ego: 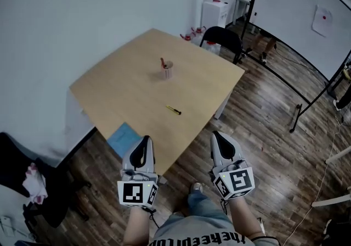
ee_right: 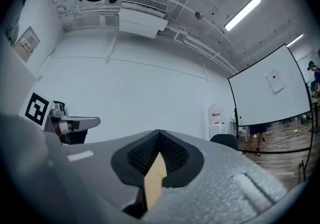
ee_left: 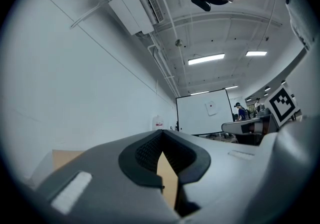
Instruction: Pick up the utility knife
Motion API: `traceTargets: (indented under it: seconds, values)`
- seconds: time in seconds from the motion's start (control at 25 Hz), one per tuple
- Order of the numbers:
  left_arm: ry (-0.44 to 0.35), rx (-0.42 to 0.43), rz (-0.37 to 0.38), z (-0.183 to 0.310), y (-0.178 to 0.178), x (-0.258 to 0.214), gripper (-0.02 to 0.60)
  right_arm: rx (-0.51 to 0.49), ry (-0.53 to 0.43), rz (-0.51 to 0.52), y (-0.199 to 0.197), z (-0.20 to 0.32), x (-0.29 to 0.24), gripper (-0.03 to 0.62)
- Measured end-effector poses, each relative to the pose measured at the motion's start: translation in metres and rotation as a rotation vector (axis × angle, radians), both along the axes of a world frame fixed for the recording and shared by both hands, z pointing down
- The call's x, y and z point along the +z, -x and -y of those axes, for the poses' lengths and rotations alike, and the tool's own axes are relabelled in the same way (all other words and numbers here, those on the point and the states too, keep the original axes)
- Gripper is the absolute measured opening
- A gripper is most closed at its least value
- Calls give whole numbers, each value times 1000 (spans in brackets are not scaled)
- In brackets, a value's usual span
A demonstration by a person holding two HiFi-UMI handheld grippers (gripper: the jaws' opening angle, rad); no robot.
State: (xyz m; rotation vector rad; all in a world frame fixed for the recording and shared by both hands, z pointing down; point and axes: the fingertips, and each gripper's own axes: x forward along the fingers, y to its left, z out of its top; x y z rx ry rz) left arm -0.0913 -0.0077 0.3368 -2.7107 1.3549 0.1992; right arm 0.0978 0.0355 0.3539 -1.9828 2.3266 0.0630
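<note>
Utility knife (ego: 174, 110) on table (ego: 126, 80), beyond right gripper (ego: 217, 136)

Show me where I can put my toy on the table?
Most of the light wooden table is bare: the whole left side, the far corner beyond the small brownish cup, and the right side. Only the middle is taken, by that cup and the small yellow utility knife lying nearer the front edge.

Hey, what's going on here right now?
A person stands at a wooden table, holding the left gripper and right gripper out front, both with jaws shut and empty. The yellow utility knife lies untouched on the table ahead of them, short of a cup.
</note>
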Motion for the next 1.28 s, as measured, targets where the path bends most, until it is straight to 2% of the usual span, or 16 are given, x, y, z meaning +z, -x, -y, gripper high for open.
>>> traceTargets:
  seconds: [0.56, 0.96, 1.28]
  values:
    - [7, -78, -3, 59, -32, 0, 20, -83, -1, -5, -35, 77, -4, 2]
    - [-15, -139, 3, 77, -60, -6, 20, -151, -10, -1, -62, 109, -5, 2]
    - [-6, -156, 17, 81, -68, -4, 20, -193, 11, 19, -61, 122, 3, 2]
